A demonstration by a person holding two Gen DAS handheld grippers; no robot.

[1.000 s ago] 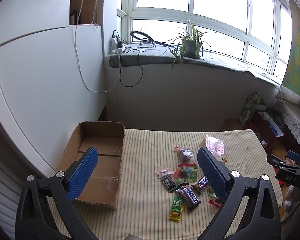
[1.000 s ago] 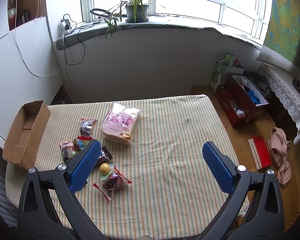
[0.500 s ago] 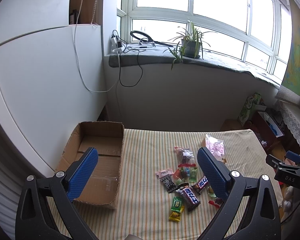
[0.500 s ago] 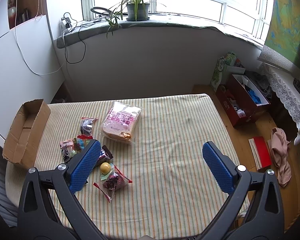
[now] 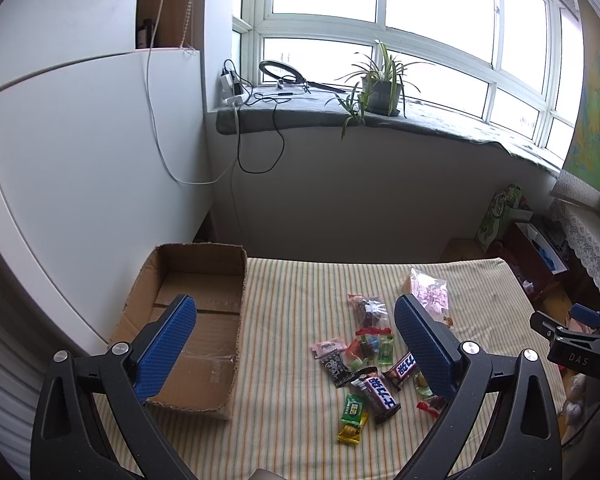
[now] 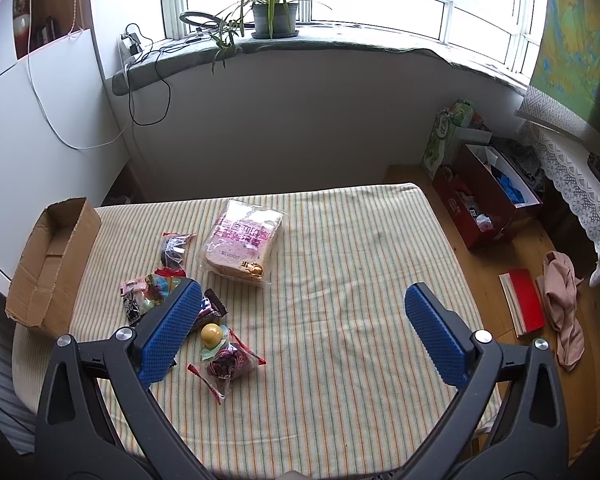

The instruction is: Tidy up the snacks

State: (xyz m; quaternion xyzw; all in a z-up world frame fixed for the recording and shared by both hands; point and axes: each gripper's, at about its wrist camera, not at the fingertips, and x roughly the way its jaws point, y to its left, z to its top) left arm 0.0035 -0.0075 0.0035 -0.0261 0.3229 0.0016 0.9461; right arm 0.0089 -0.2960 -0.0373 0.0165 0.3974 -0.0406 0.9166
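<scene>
Several small snacks lie in a loose pile (image 5: 364, 360) on the striped tablecloth (image 5: 292, 320); the pile also shows in the right wrist view (image 6: 168, 292). A pink bread bag (image 6: 242, 238) lies just behind the pile, and shows in the left wrist view (image 5: 428, 290). An open, empty cardboard box (image 5: 196, 320) stands at the table's left end, also in the right wrist view (image 6: 52, 264). My left gripper (image 5: 294, 344) is open and empty, high above the table. My right gripper (image 6: 304, 332) is open and empty, above the table's middle.
A windowsill with a potted plant (image 6: 274, 12), cables and a ring light runs behind the table. A white cabinet (image 5: 80, 160) stands left of the box. On the floor to the right are a red box (image 6: 488, 196), a red book (image 6: 524, 304) and cloth.
Both views have shifted only slightly; the table sits a little lower in the right wrist view. Both grippers stay open and empty, and nothing on the table has moved.
</scene>
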